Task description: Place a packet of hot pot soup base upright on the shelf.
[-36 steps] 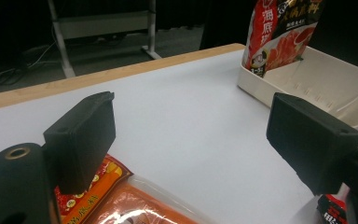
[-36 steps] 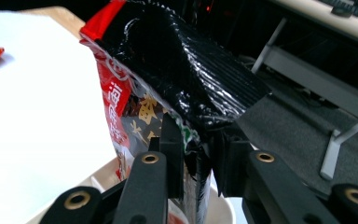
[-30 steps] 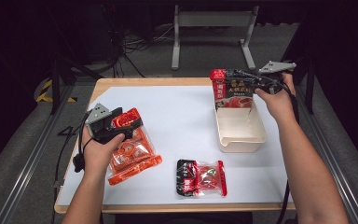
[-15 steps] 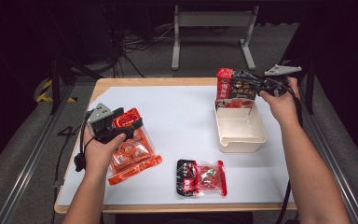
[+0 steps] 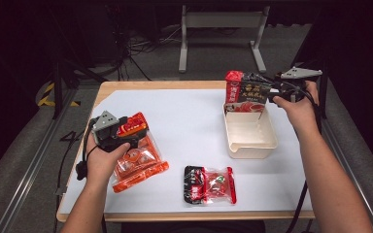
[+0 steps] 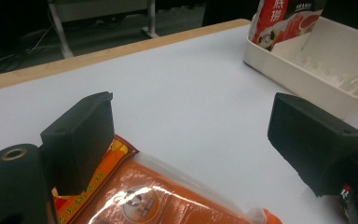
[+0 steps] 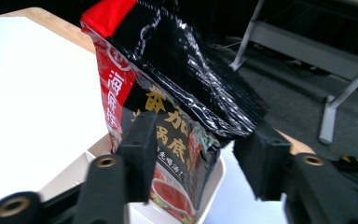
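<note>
— While we look down from the high view, what do we see that differs from a second ago?

— Our right gripper point(image 5: 264, 92) has just been opening its jaws; the red-and-black packet point(image 5: 245, 92) stands upright at the far end of the cream tray point(image 5: 250, 145), at the far right of the white table point(image 5: 194, 116). A second ago we held it a little lower and pinched. Our left gripper point(image 5: 135, 130) rests as before over the orange packet point(image 5: 138, 162) at the near left. The small red packet point(image 5: 210, 185) lies unmoved at the near edge.

— And in the left gripper view?

— We see our jaws spread wide, the orange packet point(image 6: 158, 200) lying between them on the table, its corner against the left jaw. The tray point(image 6: 326, 88) sits far right with the packet point(image 6: 284, 21) in it.

— The right gripper view?

— Our jaws stand apart on either side of the packet point(image 7: 177, 107); the right jaw is clear of it, the left one is just beside the foil, and we cannot tell whether it touches. Its foot rests in the tray point(image 7: 209, 186).
</note>
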Tool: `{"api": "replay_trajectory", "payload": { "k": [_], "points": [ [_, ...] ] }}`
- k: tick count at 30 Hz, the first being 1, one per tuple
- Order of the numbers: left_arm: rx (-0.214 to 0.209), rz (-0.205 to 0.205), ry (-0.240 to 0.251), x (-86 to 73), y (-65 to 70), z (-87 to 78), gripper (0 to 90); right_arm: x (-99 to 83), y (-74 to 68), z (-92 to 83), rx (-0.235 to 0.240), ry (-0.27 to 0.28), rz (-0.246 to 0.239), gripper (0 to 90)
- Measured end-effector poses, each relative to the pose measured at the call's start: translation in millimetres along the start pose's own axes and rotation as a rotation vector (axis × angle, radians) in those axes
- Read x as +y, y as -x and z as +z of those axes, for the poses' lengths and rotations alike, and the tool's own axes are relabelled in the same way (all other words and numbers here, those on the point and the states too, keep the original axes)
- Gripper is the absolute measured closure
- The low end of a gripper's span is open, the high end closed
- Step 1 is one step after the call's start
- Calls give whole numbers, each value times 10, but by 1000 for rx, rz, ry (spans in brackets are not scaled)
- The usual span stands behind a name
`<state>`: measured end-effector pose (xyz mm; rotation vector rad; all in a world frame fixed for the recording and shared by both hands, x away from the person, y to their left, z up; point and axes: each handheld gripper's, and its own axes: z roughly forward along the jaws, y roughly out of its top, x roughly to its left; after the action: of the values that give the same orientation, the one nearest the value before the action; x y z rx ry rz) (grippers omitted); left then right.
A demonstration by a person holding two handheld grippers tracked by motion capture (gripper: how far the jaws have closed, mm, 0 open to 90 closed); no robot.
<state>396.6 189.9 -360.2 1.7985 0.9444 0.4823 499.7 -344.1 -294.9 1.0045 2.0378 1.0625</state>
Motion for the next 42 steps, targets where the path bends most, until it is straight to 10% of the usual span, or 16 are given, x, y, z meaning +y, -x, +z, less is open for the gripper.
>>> {"api": "replay_trajectory", "payload": {
  "k": [16, 42],
  "points": [
    [-9, 2, -20, -33, -17, 45, 153, 72, -113, -483, 10, 59, -1, 363],
    [-19, -12, -41, -37, -99, -7, 150, -124, -1075, -732, 301, 72, -52, 346]
  ]
}}
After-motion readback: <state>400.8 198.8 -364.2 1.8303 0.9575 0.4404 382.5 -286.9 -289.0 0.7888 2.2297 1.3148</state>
